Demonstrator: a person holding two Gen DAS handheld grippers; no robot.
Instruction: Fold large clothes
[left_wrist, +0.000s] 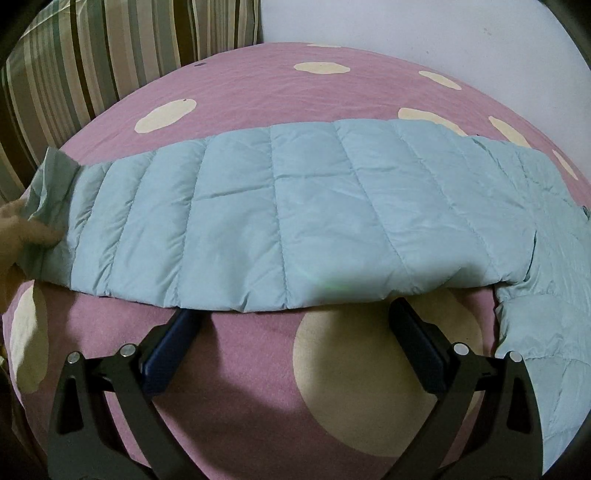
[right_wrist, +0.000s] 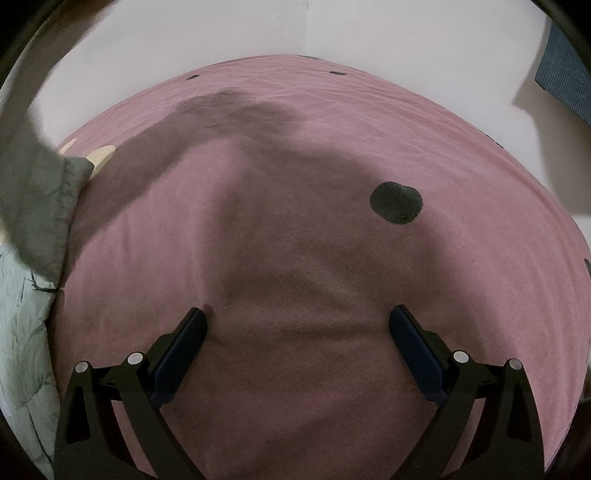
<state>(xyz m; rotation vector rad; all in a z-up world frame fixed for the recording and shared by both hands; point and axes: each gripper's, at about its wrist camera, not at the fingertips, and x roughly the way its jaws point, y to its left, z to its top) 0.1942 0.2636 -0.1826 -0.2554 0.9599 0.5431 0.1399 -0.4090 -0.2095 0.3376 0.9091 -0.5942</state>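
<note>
A light blue quilted puffer jacket lies spread sideways across a pink bed sheet with cream spots. Its sleeve hangs down at the right. My left gripper is open and empty, with its fingertips right at the jacket's near edge. In the right wrist view the jacket's edge shows only at the far left. My right gripper is open and empty above bare pink sheet, well to the right of the jacket.
A striped pillow stands at the back left against a white wall. A blurred hand touches the jacket's left end. A dark spot marks the sheet. A blue textured thing sits by the wall at the right.
</note>
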